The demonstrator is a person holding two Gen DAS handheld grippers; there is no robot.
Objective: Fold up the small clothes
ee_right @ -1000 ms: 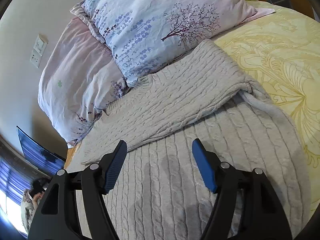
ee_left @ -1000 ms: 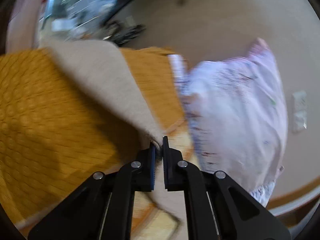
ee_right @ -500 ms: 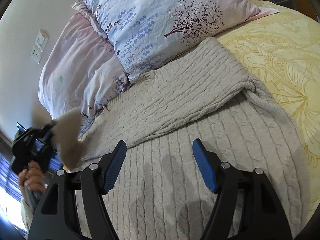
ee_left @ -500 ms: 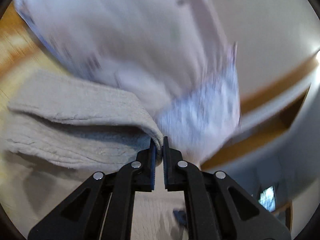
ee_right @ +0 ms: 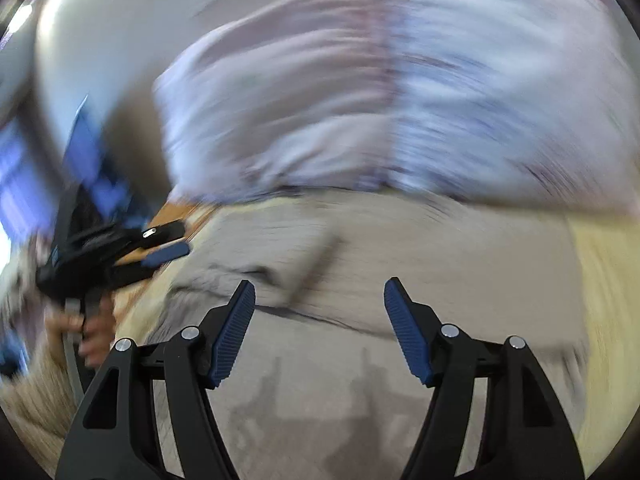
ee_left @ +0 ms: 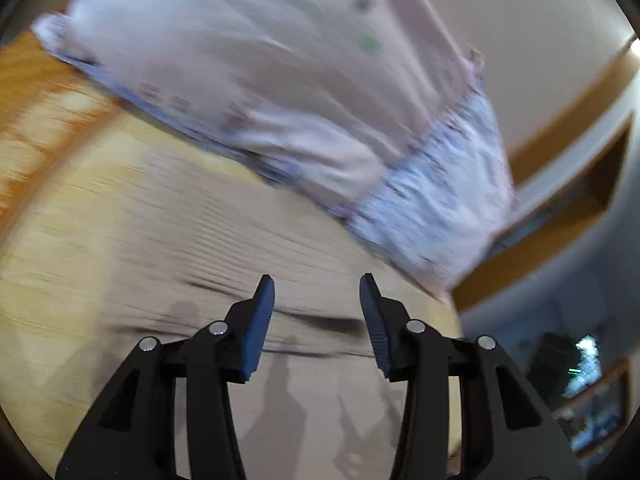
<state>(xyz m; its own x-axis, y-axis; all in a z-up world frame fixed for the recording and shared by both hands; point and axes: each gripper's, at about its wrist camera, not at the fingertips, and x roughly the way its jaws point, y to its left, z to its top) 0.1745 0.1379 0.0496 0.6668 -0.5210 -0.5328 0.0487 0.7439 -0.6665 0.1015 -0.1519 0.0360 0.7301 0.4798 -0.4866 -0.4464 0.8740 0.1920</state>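
A beige cable-knit sweater [ee_left: 224, 248] lies spread on the bed; it also shows in the right wrist view [ee_right: 400, 264], with folded layers and an edge running across below the pillows. My left gripper [ee_left: 317, 304] is open and empty just above the sweater. It also appears at the left of the right wrist view [ee_right: 160, 246], held in a hand. My right gripper [ee_right: 319, 308] is open and empty above the sweater. Both views are motion-blurred.
Two floral pillows [ee_left: 280, 92] lean at the head of the bed, also in the right wrist view [ee_right: 380, 112]. A yellow bedspread [ee_right: 604, 288] lies under the sweater. A wooden bed frame [ee_left: 532, 248] and a wall stand behind.
My left gripper has opened and let go of the sweater part it carried across, which now lies on the sweater. The right gripper has swung left, still open.
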